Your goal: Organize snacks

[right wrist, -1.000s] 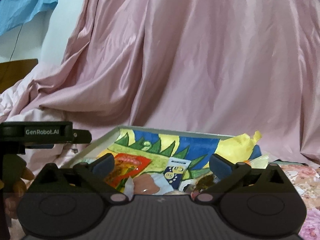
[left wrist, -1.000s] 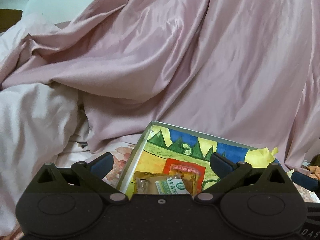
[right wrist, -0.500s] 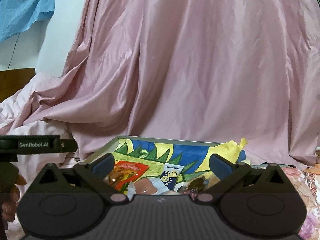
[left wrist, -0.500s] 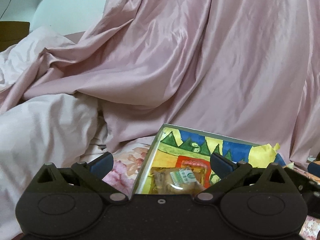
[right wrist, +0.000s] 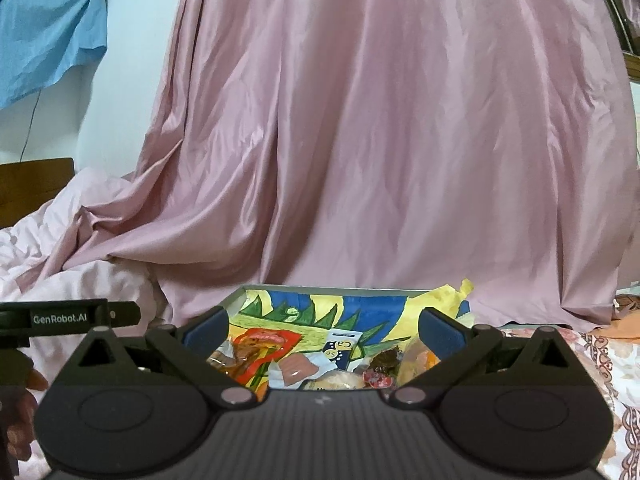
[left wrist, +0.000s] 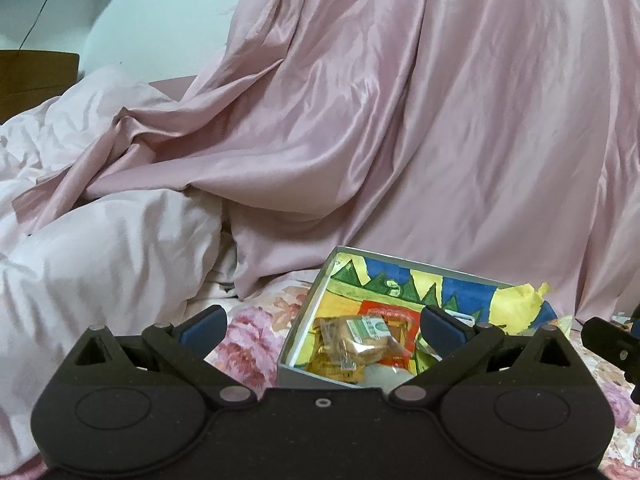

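A grey box with a colourful painted lining (left wrist: 384,276) (right wrist: 320,300) sits on a floral bedspread and holds several wrapped snacks. A clear packet of brown biscuits with a green label (left wrist: 356,338) lies near its front left corner. A white and blue packet (right wrist: 340,346) and a pink sweet (right wrist: 296,368) lie further right. My left gripper (left wrist: 322,326) is open and empty, raised in front of the box. My right gripper (right wrist: 322,326) is open and empty, above the box's near side.
Pink satin sheet (left wrist: 400,120) hangs behind the box. A pale pink duvet (left wrist: 80,248) is heaped at the left. The floral bedspread (left wrist: 248,332) lies under the box. The left gripper's body and the hand holding it show in the right wrist view (right wrist: 60,318).
Both grippers have pulled back and tilted up from the box, so more of the sheet and wall shows. The left view has shifted left, revealing the box's front corner. Both stay open.
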The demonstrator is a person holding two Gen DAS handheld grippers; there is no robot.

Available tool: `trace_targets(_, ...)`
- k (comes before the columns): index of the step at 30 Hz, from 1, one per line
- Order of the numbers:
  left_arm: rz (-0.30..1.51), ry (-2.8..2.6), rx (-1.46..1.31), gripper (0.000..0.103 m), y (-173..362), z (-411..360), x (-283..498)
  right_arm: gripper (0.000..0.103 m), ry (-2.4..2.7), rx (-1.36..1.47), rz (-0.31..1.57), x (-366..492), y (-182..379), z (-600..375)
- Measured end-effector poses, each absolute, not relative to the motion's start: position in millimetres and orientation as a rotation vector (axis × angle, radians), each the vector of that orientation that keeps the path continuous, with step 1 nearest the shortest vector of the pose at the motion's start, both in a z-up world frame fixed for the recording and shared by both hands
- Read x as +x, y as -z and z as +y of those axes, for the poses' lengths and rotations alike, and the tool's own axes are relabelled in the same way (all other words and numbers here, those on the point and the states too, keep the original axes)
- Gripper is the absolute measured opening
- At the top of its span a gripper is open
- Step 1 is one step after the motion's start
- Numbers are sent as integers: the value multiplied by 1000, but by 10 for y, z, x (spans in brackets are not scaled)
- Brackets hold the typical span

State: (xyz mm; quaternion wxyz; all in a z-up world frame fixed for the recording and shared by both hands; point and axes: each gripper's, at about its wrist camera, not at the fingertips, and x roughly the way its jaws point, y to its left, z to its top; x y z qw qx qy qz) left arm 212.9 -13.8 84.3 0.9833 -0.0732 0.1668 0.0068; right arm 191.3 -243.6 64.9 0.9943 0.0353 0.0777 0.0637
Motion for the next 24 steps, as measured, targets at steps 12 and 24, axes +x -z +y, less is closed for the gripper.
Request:
trace_targets(12,318,-13,-140,102,-833,-141,1669,103,-114,77,134,1464,-621,-2451)
trace_targets(24,317,-12,-125,102,-794,-177,1279,103,-105,85,122,1071,-599,-2458)
